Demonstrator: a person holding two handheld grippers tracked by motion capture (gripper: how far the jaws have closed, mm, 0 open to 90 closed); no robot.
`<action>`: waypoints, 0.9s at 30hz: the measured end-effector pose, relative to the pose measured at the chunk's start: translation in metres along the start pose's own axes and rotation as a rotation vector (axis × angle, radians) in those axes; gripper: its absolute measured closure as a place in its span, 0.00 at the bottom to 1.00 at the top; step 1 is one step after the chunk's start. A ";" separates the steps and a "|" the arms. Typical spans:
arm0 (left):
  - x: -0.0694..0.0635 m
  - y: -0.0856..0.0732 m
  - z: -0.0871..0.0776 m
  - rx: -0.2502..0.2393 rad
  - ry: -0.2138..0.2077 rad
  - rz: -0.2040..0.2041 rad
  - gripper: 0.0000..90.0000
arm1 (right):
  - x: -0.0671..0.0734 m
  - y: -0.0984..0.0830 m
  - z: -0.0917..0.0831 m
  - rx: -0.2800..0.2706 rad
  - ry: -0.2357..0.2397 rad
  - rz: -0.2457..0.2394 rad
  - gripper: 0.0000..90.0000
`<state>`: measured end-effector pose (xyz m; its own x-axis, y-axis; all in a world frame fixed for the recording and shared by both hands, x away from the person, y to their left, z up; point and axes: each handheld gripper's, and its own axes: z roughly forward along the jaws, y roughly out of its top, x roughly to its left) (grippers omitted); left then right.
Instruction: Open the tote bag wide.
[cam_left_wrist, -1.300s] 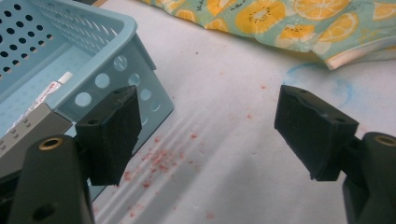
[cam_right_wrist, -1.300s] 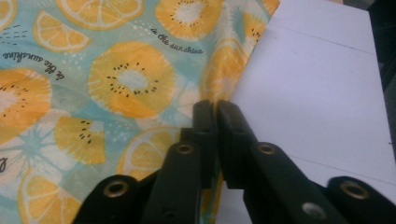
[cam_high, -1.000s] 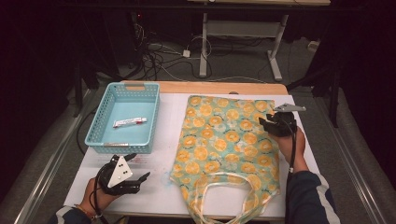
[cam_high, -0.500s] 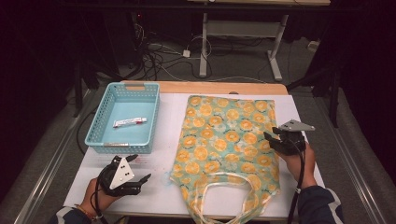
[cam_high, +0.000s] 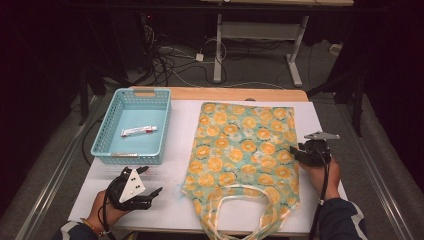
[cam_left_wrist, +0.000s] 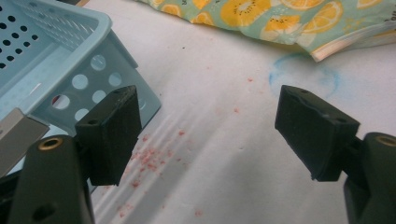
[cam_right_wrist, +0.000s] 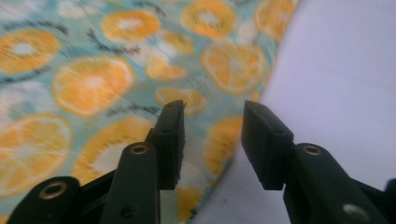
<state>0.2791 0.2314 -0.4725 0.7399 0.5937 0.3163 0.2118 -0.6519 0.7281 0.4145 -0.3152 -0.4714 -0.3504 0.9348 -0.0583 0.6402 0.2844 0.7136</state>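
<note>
Reaching toward the right-hand edge of a flat, teal fabric tote bag printed with orange citrus slices (cam_high: 243, 150), the right gripper (cam_high: 295, 152) hangs low over the bag's side seam. Its jaws have just been closing a little, yet they are still parted, with nothing between them but air; in the right gripper view the bag's edge (cam_right_wrist: 224, 154) lies just under and between the black pads, not yet pinched. The bag lies spread on the white table (cam_high: 330, 125), its cream handles (cam_high: 245, 210) looping toward the person.

The left gripper (cam_high: 155, 192) rests near the front left corner of the table, jaws spread wide and empty, close beside a light blue perforated plastic basket (cam_high: 107, 135). Inside the basket lies a small white tube with a red end (cam_high: 138, 131); its label is too small to read.

Judging by this, the work seems at an early stage: the bag is laid out but not gripped or opened, and the tube is not in the bag. What is probably left is taking hold of the bag's edge, then whatever handling follows.
</note>
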 end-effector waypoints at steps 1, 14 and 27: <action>0.000 0.000 0.000 0.002 0.000 0.005 0.25 | -0.001 -0.001 0.003 0.024 0.002 0.001 0.70; 0.001 0.000 0.000 -0.003 -0.003 0.004 0.25 | 0.026 -0.017 -0.021 0.066 0.155 -0.023 1.00; 0.006 -0.002 -0.003 -0.015 0.013 -0.018 0.24 | 0.027 -0.001 -0.032 -0.073 0.092 -0.072 0.60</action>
<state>0.2814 0.2380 -0.4698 0.7275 0.6116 0.3109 0.2156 -0.6340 0.7427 0.3827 -0.2972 -0.4511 -0.4573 0.8879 -0.0491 0.5605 0.3307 0.7593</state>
